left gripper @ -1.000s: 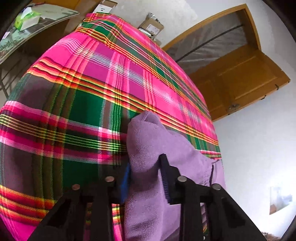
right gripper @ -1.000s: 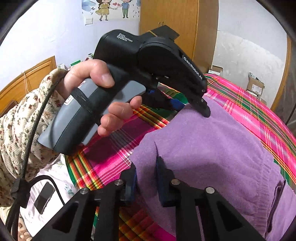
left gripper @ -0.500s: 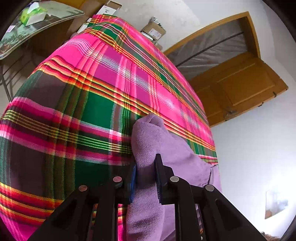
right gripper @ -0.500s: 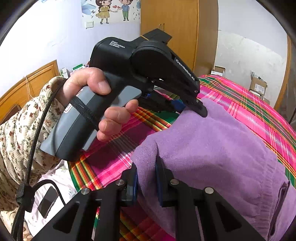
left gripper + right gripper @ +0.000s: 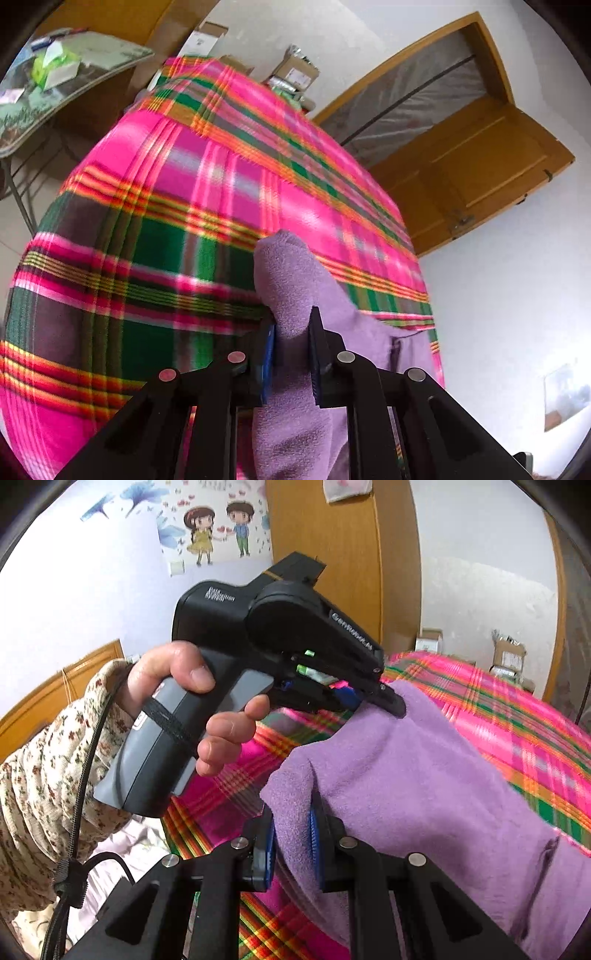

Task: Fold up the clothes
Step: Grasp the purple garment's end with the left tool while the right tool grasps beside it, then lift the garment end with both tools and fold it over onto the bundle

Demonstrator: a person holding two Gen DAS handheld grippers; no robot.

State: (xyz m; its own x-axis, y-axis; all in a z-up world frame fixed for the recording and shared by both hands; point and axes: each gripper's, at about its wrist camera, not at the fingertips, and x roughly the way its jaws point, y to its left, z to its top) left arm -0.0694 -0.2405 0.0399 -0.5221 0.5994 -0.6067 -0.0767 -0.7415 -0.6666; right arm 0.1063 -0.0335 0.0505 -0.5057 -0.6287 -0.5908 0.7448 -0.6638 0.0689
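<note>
The left claw [image 5: 291,354] is now clamped tight on a bunched edge of the purple fleece garment [image 5: 424,775]; 1 second ago its jaws stood wide around that same fold, and they narrowed onto it over the last half second. The right claw [image 5: 291,843] grips a neighbouring corner of the same edge, as it did 1 second ago. In the right wrist view the left claw [image 5: 373,698] bites the cloth at the far end of that edge, with the person's left hand [image 5: 192,709] around its handle.

The garment lies on the bed, over a pink and green plaid blanket [image 5: 166,229], with its held edge raised off the blanket and the rest draped flat toward the right. The blanket looks blurred in the left wrist view, and both views show more of the room than before, so the claws seem to be rising.

With 2 corners secured, the edge is likely ready to be carried over the body of the garment to make a fold.
</note>
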